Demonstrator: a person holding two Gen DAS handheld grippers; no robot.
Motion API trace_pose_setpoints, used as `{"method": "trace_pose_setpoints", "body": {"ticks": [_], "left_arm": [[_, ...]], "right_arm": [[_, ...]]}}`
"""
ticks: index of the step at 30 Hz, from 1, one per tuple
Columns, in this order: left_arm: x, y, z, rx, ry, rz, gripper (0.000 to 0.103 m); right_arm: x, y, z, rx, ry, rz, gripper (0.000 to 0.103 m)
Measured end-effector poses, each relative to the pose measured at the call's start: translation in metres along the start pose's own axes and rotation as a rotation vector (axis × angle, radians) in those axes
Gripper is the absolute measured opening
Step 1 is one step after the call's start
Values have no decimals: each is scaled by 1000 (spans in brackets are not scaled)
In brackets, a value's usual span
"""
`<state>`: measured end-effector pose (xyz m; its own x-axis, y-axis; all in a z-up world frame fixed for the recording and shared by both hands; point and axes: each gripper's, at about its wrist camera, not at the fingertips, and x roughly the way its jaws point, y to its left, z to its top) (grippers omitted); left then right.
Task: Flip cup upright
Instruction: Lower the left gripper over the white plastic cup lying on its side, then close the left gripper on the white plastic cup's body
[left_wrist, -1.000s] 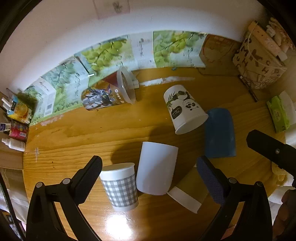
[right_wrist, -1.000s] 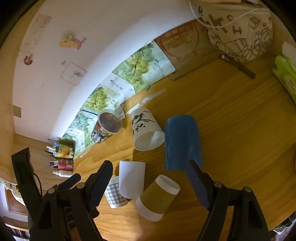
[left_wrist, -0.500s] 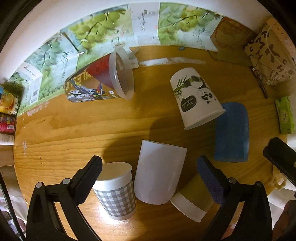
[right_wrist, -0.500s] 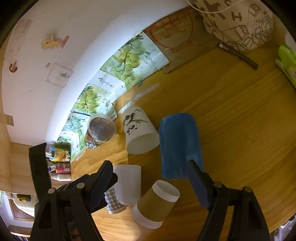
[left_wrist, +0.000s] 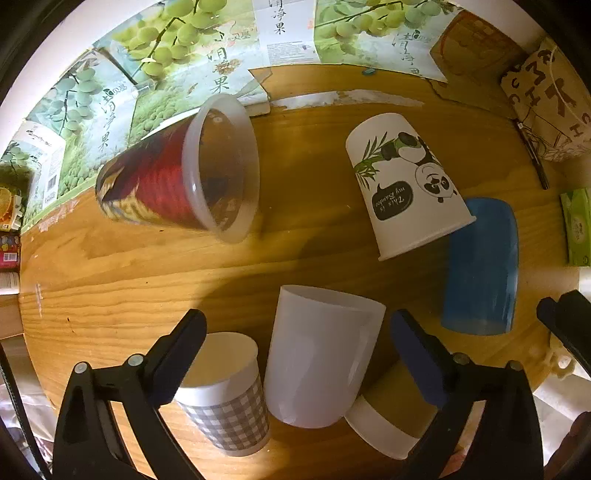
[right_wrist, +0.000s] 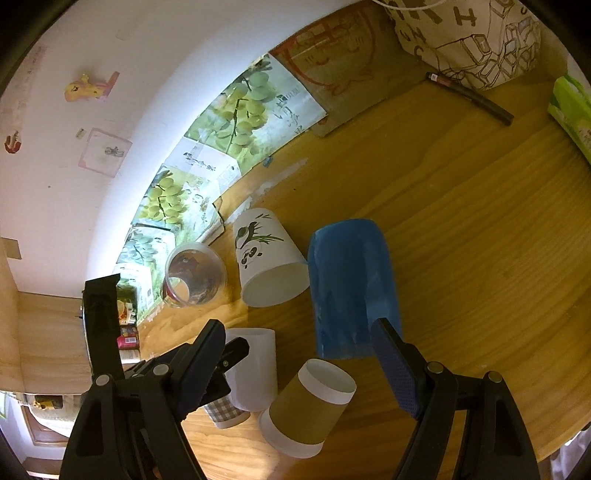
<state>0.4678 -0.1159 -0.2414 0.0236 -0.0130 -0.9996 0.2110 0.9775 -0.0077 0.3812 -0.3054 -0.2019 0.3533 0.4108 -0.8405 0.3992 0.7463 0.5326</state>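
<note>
- Left gripper (left_wrist: 295, 350) had dropped closer to the cup cluster near the table's (left_wrist: 110, 277) front edge vs a sec ago; cups looked bigger in its view.
- Its jaws, wide apart, had just been closing a bit. Plain white cup (left_wrist: 317, 358) lay on its side between them w/ checked cup (left_wrist: 225, 391) alongside; pads not pressing yet, nothing held.
- Likely meaning: white cup was the pick, grasp about to start, flip not begun.
- Right gripper (right_wrist: 299, 365) hung roughly half open, empty, above the brown-banded cup (right_wrist: 310, 406); barely moved.
- Writing: panda cup (left_wrist: 402, 184) bubble read "This is my Bamboo" (small, approx). Grape cartons (left_wrist: 207, 59) along the back edge carried Chinese chars, "清净果". Bag (left_wrist: 550, 103) at back right corner showed scattered letters.
</note>
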Motion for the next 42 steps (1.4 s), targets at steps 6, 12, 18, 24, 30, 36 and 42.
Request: {"method": "trace_pose_setpoints", "body": {"ticks": [6,12,18,24,30,36,42], "left_arm": [[11,4,6,-9,40,-15,97],[18,5,15,-15,49,-30,93],[32,10,22,-22,77,-22,84],[46,6,22,-28,95,-24,80],[52,2,20,-34,101,-26,72],[56,7,22,-33,91,-27,72],[46,4,19,-21,76,-10,72]], "right_arm": [[6,-1,2,6,11,1,82],[10,-3,3,18,21,-3,82],[15,-3,6,28,34,-5,82],[17,-4,8,34,41,-6,82],[18,-5,7,40,48,-9,82],[21,-3,7,35,56,-5,82],[22,-1,7,24,69,1,82]]}}
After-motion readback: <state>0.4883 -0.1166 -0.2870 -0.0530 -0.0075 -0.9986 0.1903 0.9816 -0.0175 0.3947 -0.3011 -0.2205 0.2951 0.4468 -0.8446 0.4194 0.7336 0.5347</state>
